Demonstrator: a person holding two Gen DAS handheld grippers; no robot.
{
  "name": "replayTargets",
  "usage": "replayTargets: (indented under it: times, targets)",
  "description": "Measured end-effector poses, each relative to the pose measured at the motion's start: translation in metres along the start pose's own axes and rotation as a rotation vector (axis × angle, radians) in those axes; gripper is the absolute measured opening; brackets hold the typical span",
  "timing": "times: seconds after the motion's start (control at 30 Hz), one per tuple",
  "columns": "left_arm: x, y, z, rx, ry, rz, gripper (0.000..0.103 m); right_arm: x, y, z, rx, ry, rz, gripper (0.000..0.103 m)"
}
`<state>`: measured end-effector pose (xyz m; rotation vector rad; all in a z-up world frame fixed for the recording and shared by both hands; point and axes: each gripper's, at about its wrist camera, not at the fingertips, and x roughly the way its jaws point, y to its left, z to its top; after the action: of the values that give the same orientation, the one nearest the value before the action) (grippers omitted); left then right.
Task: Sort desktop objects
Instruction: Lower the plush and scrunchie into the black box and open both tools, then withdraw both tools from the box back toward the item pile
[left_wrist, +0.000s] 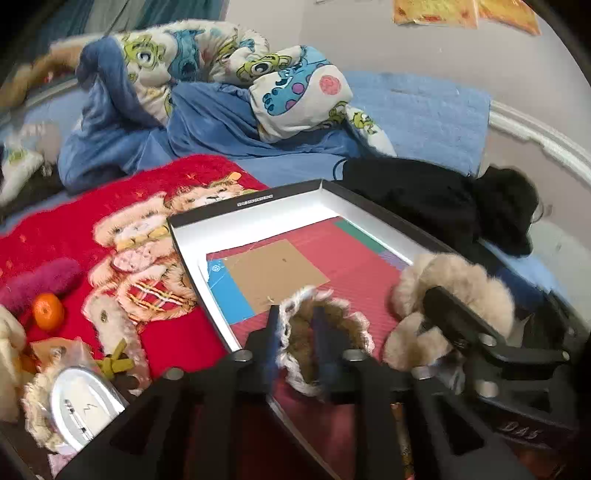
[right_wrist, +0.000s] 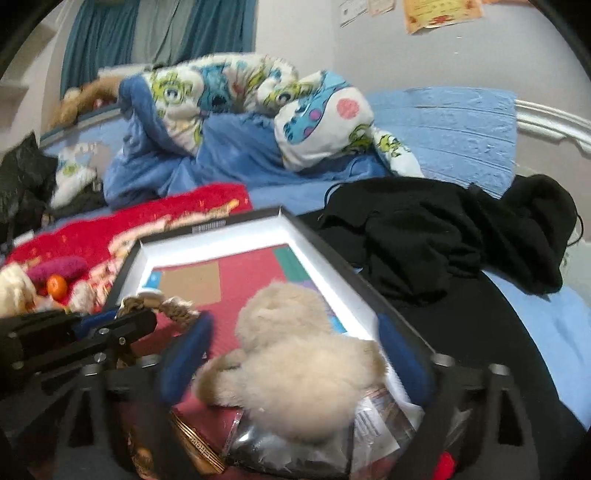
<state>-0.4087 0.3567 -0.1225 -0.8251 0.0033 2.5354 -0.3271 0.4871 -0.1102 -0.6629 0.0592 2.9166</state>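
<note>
1. My right tool (right_wrist: 291, 354) is spread wide around the fluffy cream scrunchie (right_wrist: 295, 369), pads off it. It sits lower centre inside the box lid (right_wrist: 207, 236), so I'd say it's dropped where it belongs.
2. Left tool (left_wrist: 295, 332) is part open, straddling the brown lace-trimmed scrunchie (left_wrist: 321, 332); grip unclear.
</note>
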Motion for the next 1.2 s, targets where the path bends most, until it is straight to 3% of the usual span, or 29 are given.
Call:
replayTargets:
  times: [0.07,0.13,0.23,0.3,0.33,0.4,0.47,0.83,1.2]
  targets:
    - [-0.002,0.002,0.002,-0.003,-0.009,-0.026,0.050,-0.006,-0.007,-0.001,0.036,-0.032,0.024,0.103]
    - [-0.005,-0.001,0.002,0.016,-0.027,0.004,0.060,-0.008,-0.012,0.000,0.063,-0.047,0.039,0.103]
    - [-0.009,0.002,0.005,0.015,-0.038,-0.009,0.077,-0.012,-0.017,0.000,0.092,-0.065,0.047,0.103]
    - [-0.011,0.006,0.006,-0.002,-0.041,0.003,0.099,-0.018,-0.018,0.001,0.100,-0.095,0.051,0.103]
    - [-0.011,0.009,0.007,-0.013,-0.041,0.000,0.103,-0.022,-0.018,0.000,0.101,-0.114,0.048,0.103]
    - [-0.014,0.009,0.008,-0.008,-0.052,-0.023,0.103,-0.032,-0.018,-0.001,0.102,-0.163,0.047,0.103]
    - [-0.017,0.005,0.007,0.014,-0.071,0.000,0.103,-0.039,-0.015,-0.002,0.091,-0.201,0.037,0.103]
    - [-0.018,-0.001,0.009,0.043,-0.077,0.021,0.103,-0.045,-0.014,-0.003,0.081,-0.237,0.032,0.103]
    - [-0.027,-0.008,0.009,0.073,-0.078,0.012,0.103,-0.065,-0.005,-0.010,0.040,-0.352,0.011,0.103]
